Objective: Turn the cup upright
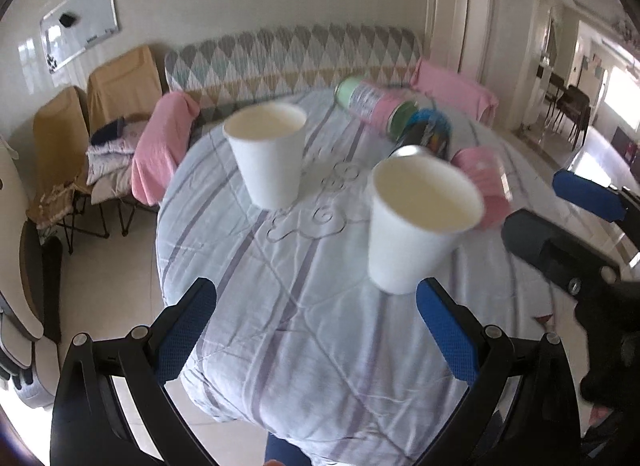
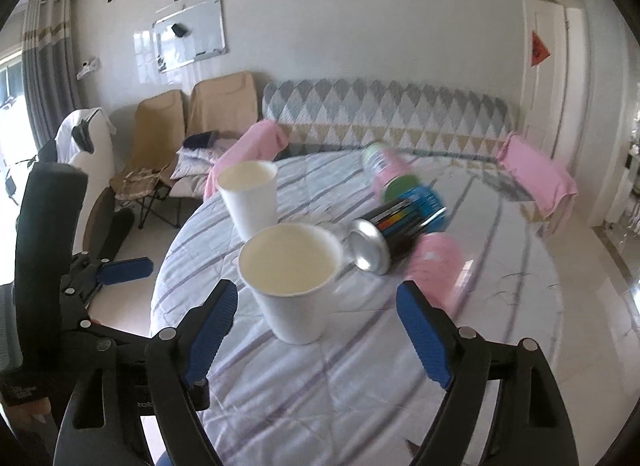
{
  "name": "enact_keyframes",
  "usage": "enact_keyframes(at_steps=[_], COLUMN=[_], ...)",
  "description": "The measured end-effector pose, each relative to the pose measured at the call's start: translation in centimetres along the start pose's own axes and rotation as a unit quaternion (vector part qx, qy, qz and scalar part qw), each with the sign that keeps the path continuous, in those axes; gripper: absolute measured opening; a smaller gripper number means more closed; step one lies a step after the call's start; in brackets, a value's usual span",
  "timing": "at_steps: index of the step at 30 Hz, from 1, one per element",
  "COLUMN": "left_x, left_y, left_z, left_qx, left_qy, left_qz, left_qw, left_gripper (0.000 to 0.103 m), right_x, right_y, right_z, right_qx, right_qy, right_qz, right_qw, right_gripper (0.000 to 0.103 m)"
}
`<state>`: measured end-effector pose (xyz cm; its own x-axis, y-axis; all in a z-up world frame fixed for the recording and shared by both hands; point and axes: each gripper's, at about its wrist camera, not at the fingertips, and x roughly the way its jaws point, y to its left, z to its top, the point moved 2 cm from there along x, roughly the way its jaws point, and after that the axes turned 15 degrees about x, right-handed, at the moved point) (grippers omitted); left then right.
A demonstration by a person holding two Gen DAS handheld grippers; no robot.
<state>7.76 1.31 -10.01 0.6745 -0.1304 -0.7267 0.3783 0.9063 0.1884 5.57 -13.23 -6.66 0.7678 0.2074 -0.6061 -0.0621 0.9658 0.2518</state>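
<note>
the right gripper (image 2: 316, 330) and left gripper (image 1: 316, 326) are both wide apart, holding nothing. the near white cup (image 2: 294, 282) stands mouth up on the table (image 2: 360, 386). a bump could tip it over.

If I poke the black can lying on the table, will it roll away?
Probably. The black can lies on its side, so its round body could roll. The quilted cloth looks soft and wrinkled, which may slow it. The pink cup beside it might stop it.
</note>
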Motion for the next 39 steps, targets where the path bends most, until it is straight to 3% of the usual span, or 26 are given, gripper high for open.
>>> enact_keyframes(at_steps=[11,14,25,39], left_x=[-3.5,-4.0,-5.7,-6.5], left_y=[-2.7,-3.6,-5.2,-5.7], left_z=[0.4,0.6,1.1,1.7], left_qx=[-0.03,-0.037,-0.031,-0.026], left_qy=[-0.057,-0.066,-0.097,-0.139], left_qz=[0.021,0.014,0.069,0.101], left_qw=[0.9977,0.997,0.9924,0.9848], left_gripper=[0.102,0.102,0.103,0.103], right_x=[-4.5,-5.0,-6.1,-5.9], right_y=[-3.7,-4.4,-6.3,-7.3], right_z=[1.6,1.7,1.8,1.6], right_qx=[0.028,0.033,0.041,0.047], right_qy=[-0.066,-0.07,-0.089,-0.084], right_qz=[-0.039,-0.039,-0.069,-0.056], right_qw=[0.997,0.996,0.993,0.994], right_gripper=[0.083,0.083,0.083,0.083])
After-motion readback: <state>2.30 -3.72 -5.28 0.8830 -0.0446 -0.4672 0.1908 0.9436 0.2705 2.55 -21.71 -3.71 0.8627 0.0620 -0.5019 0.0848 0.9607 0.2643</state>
